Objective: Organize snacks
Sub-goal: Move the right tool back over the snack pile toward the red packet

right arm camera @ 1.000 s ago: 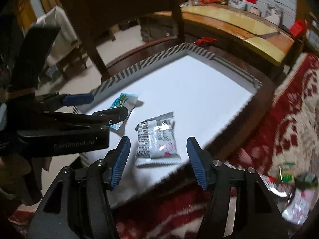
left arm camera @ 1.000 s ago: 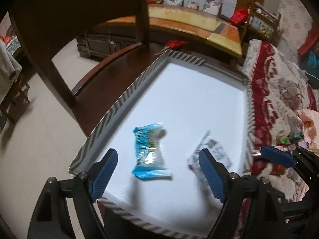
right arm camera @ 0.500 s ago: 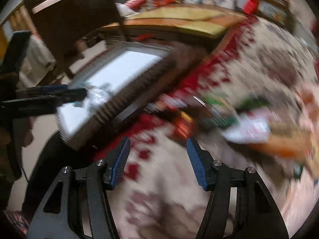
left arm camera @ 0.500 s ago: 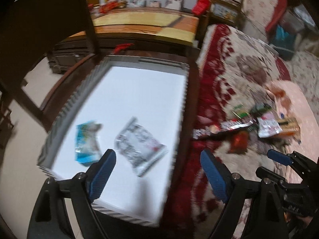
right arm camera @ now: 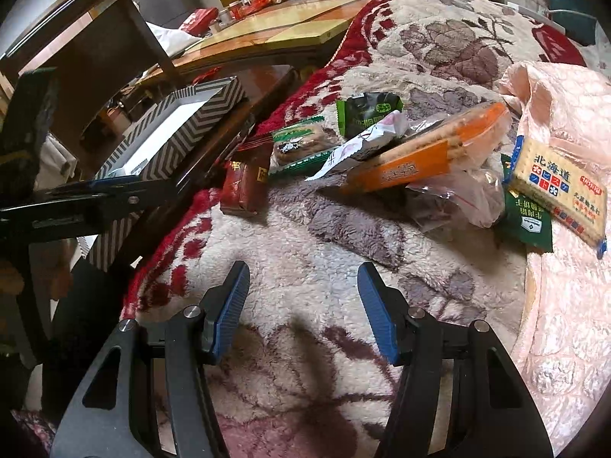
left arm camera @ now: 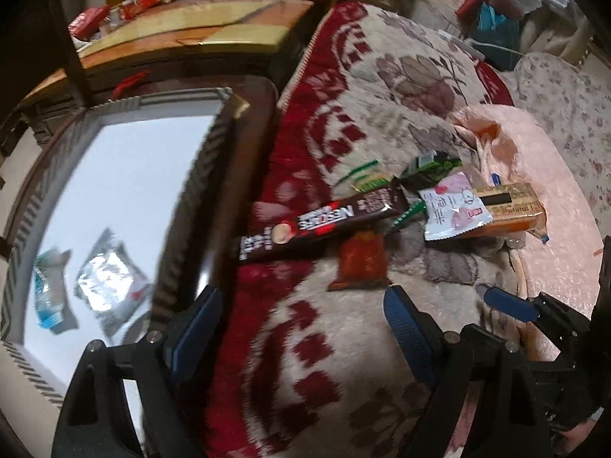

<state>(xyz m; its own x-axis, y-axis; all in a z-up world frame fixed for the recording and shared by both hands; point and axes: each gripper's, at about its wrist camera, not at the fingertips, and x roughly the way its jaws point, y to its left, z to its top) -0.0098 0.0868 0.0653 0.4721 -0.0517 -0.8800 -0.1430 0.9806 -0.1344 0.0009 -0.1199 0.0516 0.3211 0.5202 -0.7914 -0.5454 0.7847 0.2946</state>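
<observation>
A pile of snacks lies on a red and cream blanket point(left arm camera: 382, 76): a long dark Nescafe bar point(left arm camera: 324, 221), a small red packet point(left arm camera: 361, 261), a pink and white pouch point(left arm camera: 452, 210) and an orange cracker pack point(left arm camera: 508, 206). A white tray with a striped rim point(left arm camera: 183, 191) holds a silver packet point(left arm camera: 109, 273) and a blue packet point(left arm camera: 46, 290). My left gripper point(left arm camera: 301, 328) is open and empty over the blanket, below the red packet. My right gripper point(right arm camera: 301, 305) is open and empty, short of the red packet point(right arm camera: 244, 187) and the orange pack point(right arm camera: 416, 160).
A cream biscuit pack point(right arm camera: 561, 191) and a green packet point(right arm camera: 529, 225) lie at the right on a pink cloth point(right arm camera: 565, 114). The tray stands on a dark wooden chair point(right arm camera: 214, 145). A wooden table point(left arm camera: 198, 26) stands behind.
Both grippers swung right, away from the tray and over the blanket, and now face the snack pile. The two packets stay in the tray.
</observation>
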